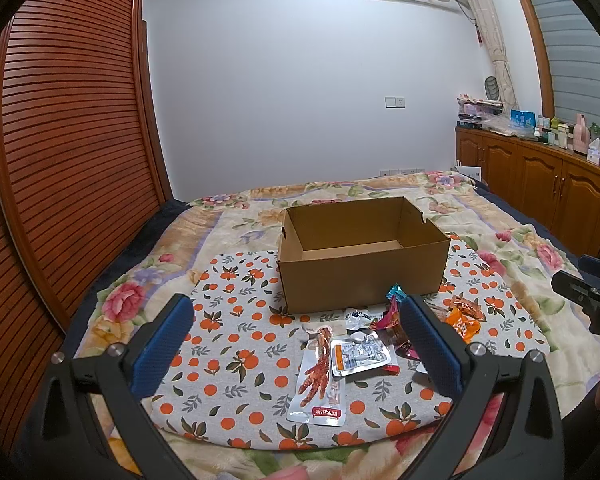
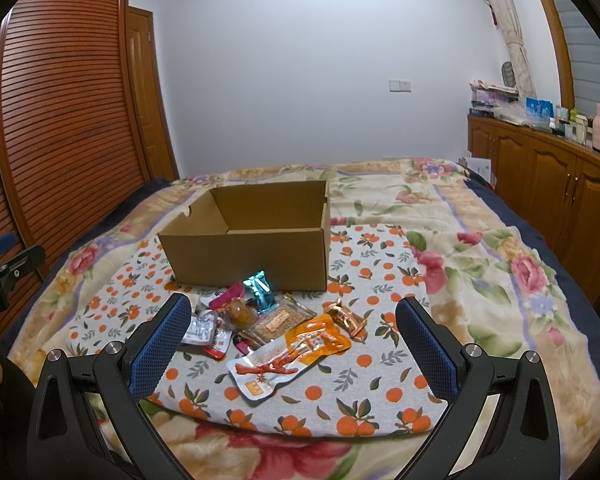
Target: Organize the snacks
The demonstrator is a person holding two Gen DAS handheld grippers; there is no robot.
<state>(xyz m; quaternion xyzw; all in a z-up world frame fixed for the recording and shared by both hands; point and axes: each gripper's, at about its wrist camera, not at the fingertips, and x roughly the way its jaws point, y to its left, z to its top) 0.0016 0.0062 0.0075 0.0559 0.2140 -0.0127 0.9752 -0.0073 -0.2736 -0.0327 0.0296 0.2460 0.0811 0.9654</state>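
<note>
An open, empty cardboard box [image 1: 362,256] stands on an orange-print cloth [image 1: 236,320] on the bed; it also shows in the right wrist view [image 2: 252,248]. Several snack packets lie in front of it: a chicken-foot packet [image 1: 318,380], a white sealed pack [image 1: 360,354], an orange packet [image 2: 318,338], a long clear packet [image 2: 266,372], a teal wrapper [image 2: 260,286] and a copper wrapper [image 2: 346,316]. My left gripper [image 1: 296,336] is open above the packets, holding nothing. My right gripper [image 2: 294,336] is open above the pile, holding nothing.
A floral blanket [image 2: 480,240] covers the bed. A slatted wooden wardrobe [image 1: 68,140] stands at the left. Wooden cabinets [image 2: 560,188] with clutter on top run along the right. The other gripper shows at each view's edge [image 1: 588,292] [image 2: 4,268].
</note>
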